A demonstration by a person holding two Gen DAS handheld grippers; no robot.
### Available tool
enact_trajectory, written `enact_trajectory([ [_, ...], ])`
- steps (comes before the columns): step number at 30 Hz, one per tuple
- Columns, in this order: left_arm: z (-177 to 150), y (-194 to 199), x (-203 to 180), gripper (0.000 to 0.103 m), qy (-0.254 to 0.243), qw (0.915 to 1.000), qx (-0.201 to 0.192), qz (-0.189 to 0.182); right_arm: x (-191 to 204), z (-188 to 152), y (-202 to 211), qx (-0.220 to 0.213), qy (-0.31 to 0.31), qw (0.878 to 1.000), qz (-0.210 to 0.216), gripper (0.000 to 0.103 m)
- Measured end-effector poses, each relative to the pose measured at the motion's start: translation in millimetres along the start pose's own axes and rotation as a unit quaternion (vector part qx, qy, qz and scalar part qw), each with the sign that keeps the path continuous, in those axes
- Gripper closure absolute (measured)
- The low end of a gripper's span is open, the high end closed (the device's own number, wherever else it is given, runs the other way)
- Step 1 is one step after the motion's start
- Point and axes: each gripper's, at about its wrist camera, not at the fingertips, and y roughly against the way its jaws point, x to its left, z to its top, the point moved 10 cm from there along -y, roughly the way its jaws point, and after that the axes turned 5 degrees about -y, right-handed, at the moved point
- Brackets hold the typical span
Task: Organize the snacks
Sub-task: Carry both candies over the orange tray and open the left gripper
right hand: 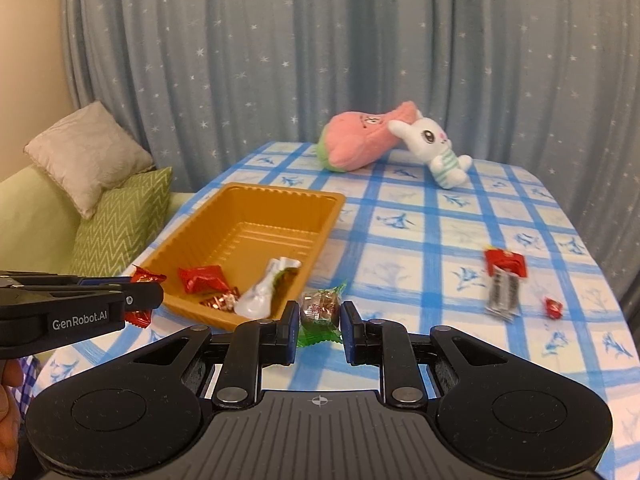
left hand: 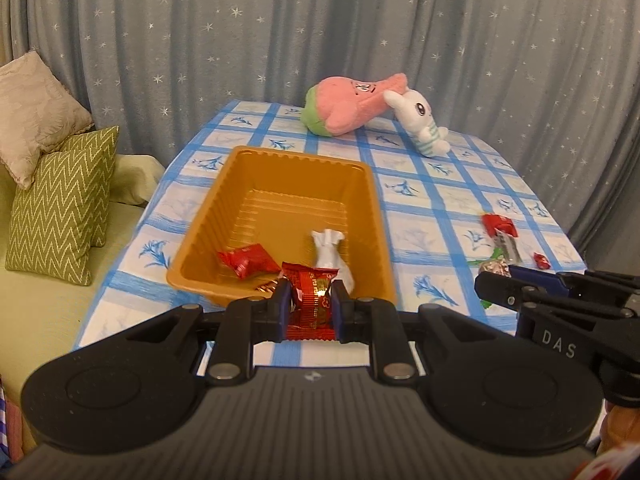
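1. Gripping a red candy [left hand: 310,300], our left gripper [left hand: 310,304] is clamped across its width, long axis pointing ahead toward the orange tray [left hand: 280,160].
2. We pinch a green-wrapped candy [right hand: 320,312] in our right gripper [right hand: 319,320], twisted ends pointing forward and back, above the counter [right hand: 440,240] beside the tray.

Tray [right hand: 320,216] left on the table [right hand: 440,240], wrapped snacks [right hand: 206,278] inside, plush toys [right hand: 400,144] behind, loose snacks [right hand: 502,280] right.

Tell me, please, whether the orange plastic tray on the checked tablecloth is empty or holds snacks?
Not empty: the orange plastic tray holds a red wrapped snack and a white wrapped snack, leaving its far end bare.
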Motion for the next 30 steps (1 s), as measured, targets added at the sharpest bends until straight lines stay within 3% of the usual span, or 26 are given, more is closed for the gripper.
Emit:
enact_trajectory([
  [13, 21, -52, 40, 0.084, -0.006, 0.9999, 0.013, 0.001, 26, 26, -67, 0.012, 0.001, 0.999, 0.030, 0.081],
  [25, 28, -97, 45, 0.084, -0.019, 0.9993, 0.027, -0.015, 25, 32, -109, 0.025, -0.010, 0.999, 0.031, 0.081],
  [30, 25, -101, 50, 0.071, -0.025, 0.9993, 0.026, -0.007, 22, 30, -116, 0.029, -0.015, 0.999, 0.031, 0.081],
])
